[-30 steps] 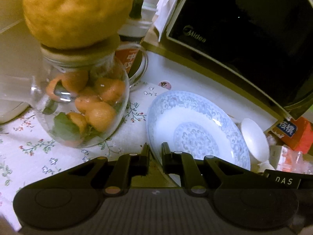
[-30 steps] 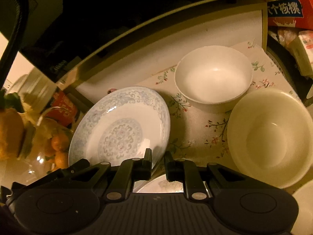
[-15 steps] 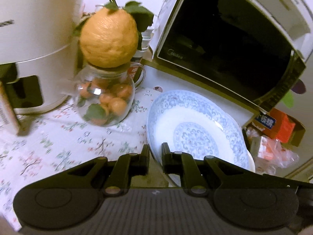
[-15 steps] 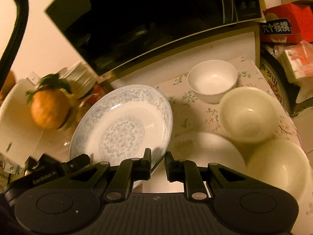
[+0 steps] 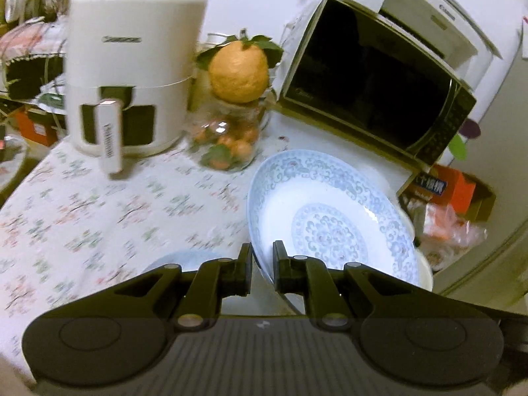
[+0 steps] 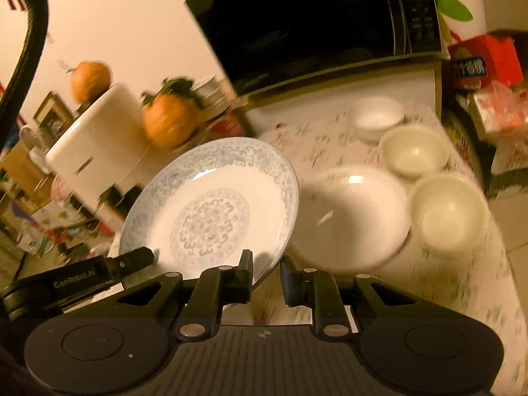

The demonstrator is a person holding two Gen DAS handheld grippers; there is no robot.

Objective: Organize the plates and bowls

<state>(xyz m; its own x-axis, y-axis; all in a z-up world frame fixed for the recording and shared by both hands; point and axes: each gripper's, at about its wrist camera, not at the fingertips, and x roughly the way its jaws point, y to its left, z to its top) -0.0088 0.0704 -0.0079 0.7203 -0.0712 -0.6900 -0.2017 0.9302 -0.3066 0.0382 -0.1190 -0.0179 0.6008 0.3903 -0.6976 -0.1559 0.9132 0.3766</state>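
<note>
The blue-patterned plate [image 5: 333, 221] hangs tilted above the table [image 5: 99, 204], mid-frame, its near rim pinched by the left tongs [image 5: 262, 264]. The right tongs [image 6: 266, 275] are opening, their pads (just) apart from its edge.

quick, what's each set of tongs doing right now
left tongs: closed on the rim of the blue patterned plate.
right tongs: opening, plate rim between them, right pad clear of it.

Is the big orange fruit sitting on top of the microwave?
No, the fruit sits on a glass jar to the left of the microwave.
</note>
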